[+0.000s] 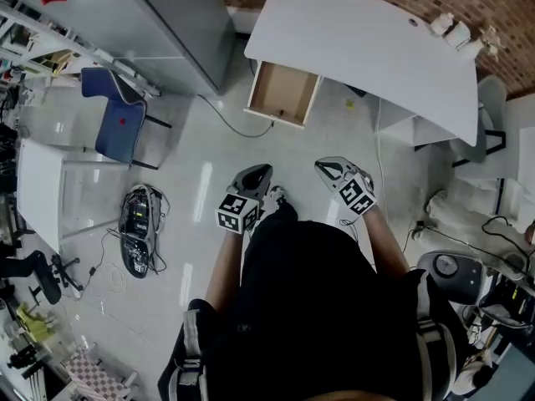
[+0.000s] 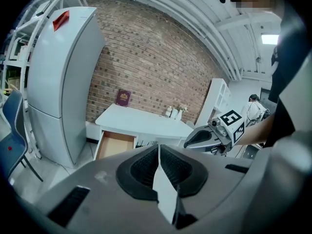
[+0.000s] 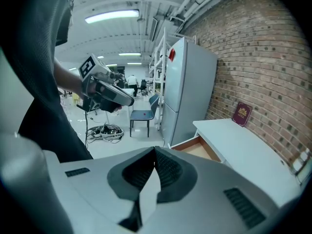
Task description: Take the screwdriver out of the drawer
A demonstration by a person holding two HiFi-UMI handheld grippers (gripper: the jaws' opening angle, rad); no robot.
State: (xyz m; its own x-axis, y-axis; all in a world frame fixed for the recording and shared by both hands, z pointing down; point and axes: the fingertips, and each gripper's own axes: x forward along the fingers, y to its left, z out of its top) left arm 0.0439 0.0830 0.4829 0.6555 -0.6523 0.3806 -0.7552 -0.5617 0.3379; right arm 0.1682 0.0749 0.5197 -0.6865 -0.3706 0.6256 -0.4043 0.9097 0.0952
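Starting far left: blue chair [image 1: 117, 119] beside grey refrigerator [image 1: 167, 23]. Left tongs [image 1: 261, 172] clenched, nothing between jaws. Wooden drawer [image 1: 282, 93] stands open under white bench [image 1: 368, 48], well apart from both tongs; screwdriver not discernible inside. Right tongs [image 1: 328, 168] clenched, empty, near left pair.

Drawer [image 1: 282, 93] out from under the desk [image 1: 368, 40] — fridge [image 1: 159, 19] left, chair [image 1: 119, 119] further left.
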